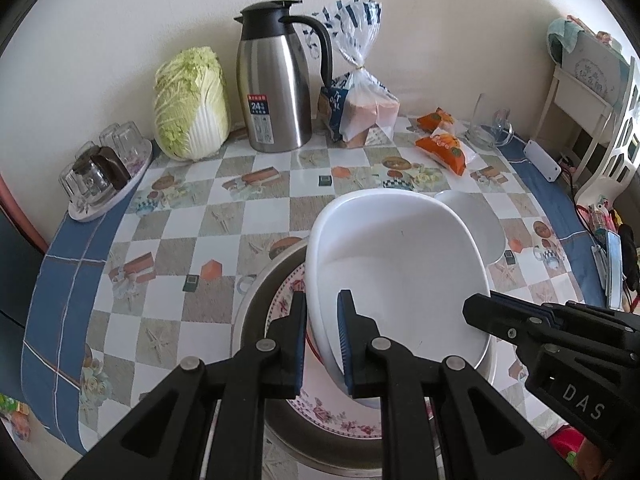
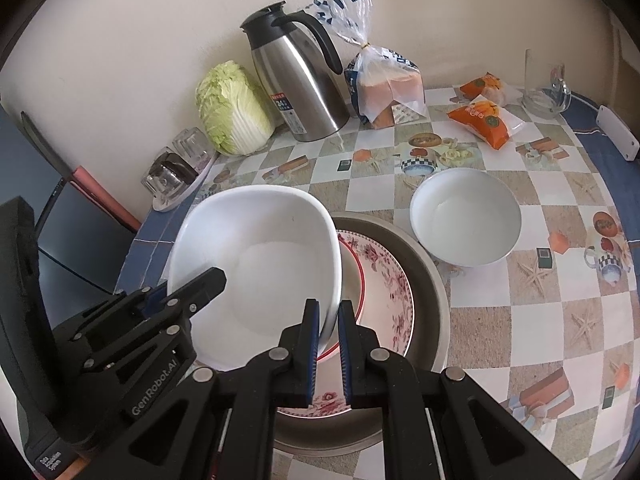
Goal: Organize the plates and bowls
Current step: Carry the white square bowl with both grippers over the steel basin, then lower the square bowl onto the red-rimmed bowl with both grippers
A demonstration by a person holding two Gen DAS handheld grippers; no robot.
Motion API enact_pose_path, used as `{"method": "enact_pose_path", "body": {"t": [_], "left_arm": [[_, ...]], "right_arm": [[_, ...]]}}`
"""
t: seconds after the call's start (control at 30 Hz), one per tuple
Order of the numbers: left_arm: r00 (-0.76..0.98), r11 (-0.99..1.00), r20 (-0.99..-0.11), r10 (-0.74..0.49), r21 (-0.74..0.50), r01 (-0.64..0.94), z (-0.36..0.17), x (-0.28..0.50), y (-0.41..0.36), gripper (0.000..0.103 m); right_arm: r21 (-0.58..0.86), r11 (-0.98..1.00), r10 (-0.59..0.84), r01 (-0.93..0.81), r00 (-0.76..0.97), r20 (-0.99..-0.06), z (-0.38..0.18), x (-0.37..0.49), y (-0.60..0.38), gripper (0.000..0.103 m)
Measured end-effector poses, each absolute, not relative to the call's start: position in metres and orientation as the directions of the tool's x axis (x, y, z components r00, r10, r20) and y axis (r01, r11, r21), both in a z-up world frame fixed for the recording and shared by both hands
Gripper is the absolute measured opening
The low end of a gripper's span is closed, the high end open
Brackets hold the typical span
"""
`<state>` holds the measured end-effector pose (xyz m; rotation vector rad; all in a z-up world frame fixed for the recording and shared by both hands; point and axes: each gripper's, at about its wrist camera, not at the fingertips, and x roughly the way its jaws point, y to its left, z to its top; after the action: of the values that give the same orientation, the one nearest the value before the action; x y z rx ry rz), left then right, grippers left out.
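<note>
My left gripper (image 1: 322,316) and right gripper (image 2: 329,322) both clench the white bowl's (image 2: 260,248) rim, above the flowered plate (image 2: 384,280); a second bowl (image 2: 466,220) sits beyond my right.

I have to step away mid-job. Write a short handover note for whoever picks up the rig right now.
Left tongs: shut on the left rim of the white square bowl.
Right tongs: shut on its right rim.
The bowl hangs tilted over the stack: floral plate inside the metal basin, with a red-rimmed dish on the plate.
Round white bowl sits alone on the tablecloth, right of the basin.
Done: stack started.
Left: lower the square bowl onto the stack, release, then probably add the round bowl.
</note>
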<state>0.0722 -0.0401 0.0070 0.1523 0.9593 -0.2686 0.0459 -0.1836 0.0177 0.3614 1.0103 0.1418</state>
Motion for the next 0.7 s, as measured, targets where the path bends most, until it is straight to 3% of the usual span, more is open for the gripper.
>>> {"method": "enact_pose_path", "body": {"t": [0.7], "left_arm": [[0.492,0.952,-0.856,-0.156,0.001,0.305,-0.009,0.078,-0.044,0.016]], "right_arm": [[0.391,0.917,0.298,0.076,0.521,-0.800,0.011,0.052,-0.191,0.011]]}}
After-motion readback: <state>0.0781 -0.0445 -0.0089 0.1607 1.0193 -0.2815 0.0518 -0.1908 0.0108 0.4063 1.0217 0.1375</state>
